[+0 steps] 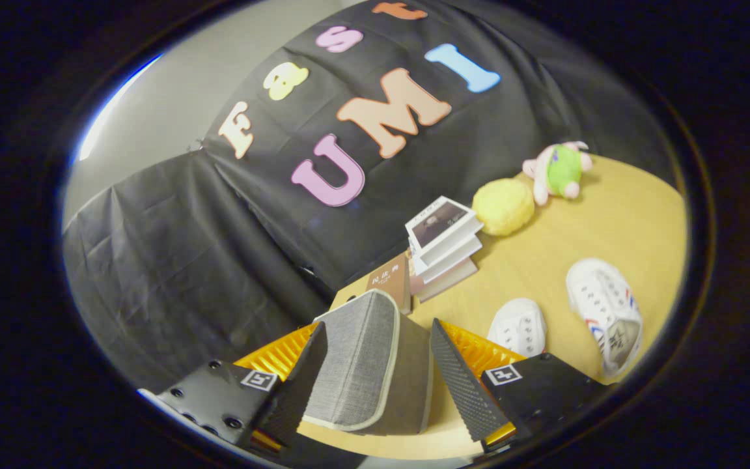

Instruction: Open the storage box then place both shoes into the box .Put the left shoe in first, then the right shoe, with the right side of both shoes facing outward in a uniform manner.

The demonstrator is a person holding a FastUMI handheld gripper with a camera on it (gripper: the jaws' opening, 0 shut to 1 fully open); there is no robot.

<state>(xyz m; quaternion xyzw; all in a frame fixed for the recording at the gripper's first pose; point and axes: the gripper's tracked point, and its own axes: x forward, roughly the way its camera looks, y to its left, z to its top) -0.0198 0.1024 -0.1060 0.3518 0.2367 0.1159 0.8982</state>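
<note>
Two white canvas shoes (pixel 603 312) lying on desk (pixel 609 221) beyond right finger, unboxed. Grey fabric storage box (pixel 368 365) between wide-spread fingers (pixel 297 391), apparently unopened. All steps pending.

Two shoes (pixel 604 312) (pixel 518 327), one storage box (pixel 368 365), two plush toys (pixel 557 170) (pixel 504 206), several stacked books (pixel 443 241).
</note>
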